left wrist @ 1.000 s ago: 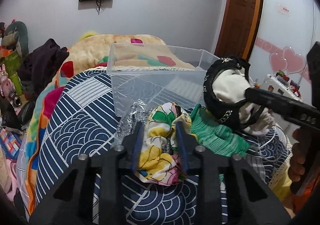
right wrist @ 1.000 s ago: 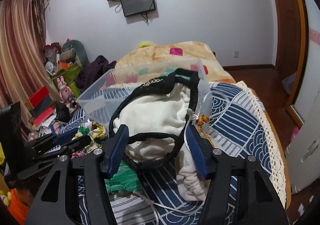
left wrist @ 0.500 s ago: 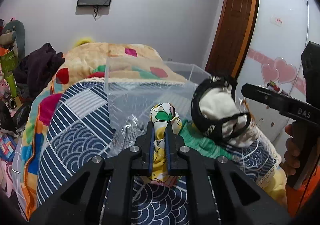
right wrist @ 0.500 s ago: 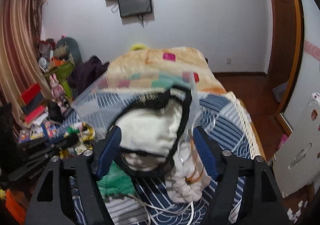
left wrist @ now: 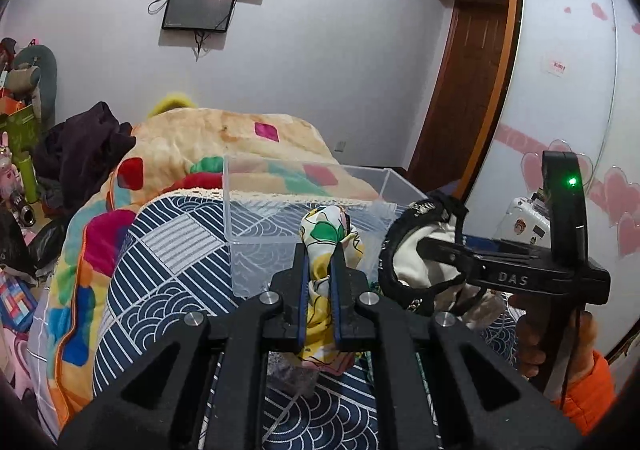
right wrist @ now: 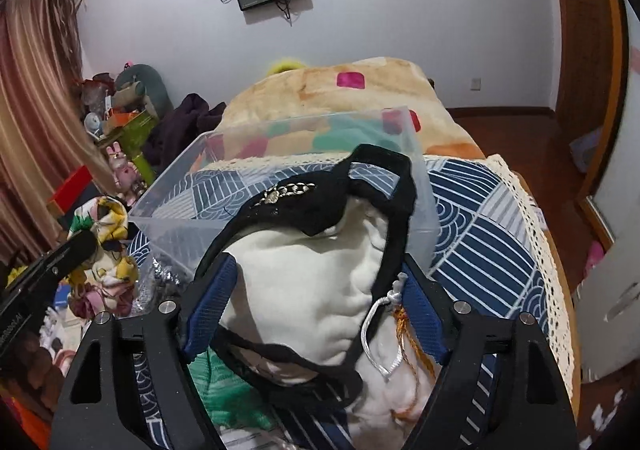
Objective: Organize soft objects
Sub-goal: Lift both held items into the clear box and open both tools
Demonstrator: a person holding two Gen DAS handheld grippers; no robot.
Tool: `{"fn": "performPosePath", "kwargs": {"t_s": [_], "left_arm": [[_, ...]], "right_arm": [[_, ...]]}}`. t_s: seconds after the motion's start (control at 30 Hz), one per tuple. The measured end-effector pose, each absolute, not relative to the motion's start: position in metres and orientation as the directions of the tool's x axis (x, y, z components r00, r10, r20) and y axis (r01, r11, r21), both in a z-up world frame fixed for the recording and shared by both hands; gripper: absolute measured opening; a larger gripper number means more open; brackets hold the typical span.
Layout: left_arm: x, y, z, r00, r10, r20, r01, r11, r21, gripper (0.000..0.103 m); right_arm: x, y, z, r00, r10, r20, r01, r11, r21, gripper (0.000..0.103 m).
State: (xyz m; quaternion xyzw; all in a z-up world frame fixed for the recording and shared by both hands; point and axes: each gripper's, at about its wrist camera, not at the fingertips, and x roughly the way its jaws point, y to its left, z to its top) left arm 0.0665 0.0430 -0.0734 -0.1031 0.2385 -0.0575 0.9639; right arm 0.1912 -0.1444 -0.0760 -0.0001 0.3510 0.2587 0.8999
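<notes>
The left tongs (left wrist: 319,270) were clamped on a floral cloth (left wrist: 325,234), which was held upright at lower centre of the left view. The clear plastic bin (left wrist: 280,186) was seen directly ahead of it, just beyond, open side up on the bed (left wrist: 168,250). The right tongs (right wrist: 316,290) were closed around a white bundle (right wrist: 320,282) with a black strap (right wrist: 328,198), held at the bin's near wall. Both loads were judged near the bin; a forward carry over the rim would be needed.
</notes>
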Motion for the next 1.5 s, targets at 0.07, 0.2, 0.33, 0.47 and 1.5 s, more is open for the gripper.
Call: {"fn": "performPosePath", "kwargs": {"t_s": [0.07, 0.2, 0.33, 0.47, 1.5], "left_arm": [[0.067, 0.043, -0.073, 0.88, -0.159, -0.448, 0.061, 0.973, -0.225, 0.008], [0.067, 0.043, -0.07, 0.883, -0.157, -0.443, 0.061, 0.973, -0.224, 0.008], [0.068, 0.044, -0.064, 0.89, -0.154, -0.43, 0.063, 0.974, -0.218, 0.008], [0.073, 0.044, -0.05, 0.9, -0.156, -0.406, 0.075, 0.975, -0.208, 0.008], [0.201, 0.046, -0.076, 0.782, -0.124, -0.611, 0.066, 0.991, -0.117, 0.009]], "right_arm": [[0.188, -0.139, -0.075, 0.64, 0.449, -0.624, -0.471, 0.87, 0.144, 0.053], [0.179, -0.14, -0.065, 0.667, 0.453, -0.591, -0.489, 0.865, 0.111, 0.025], [0.173, -0.145, -0.054, 0.687, 0.474, -0.551, -0.499, 0.859, 0.117, 0.014], [0.166, -0.147, -0.037, 0.703, 0.506, -0.5, -0.522, 0.845, 0.121, 0.013], [0.235, -0.089, -0.041, 0.737, 0.369, -0.566, -0.479, 0.876, -0.052, 0.013]]}}
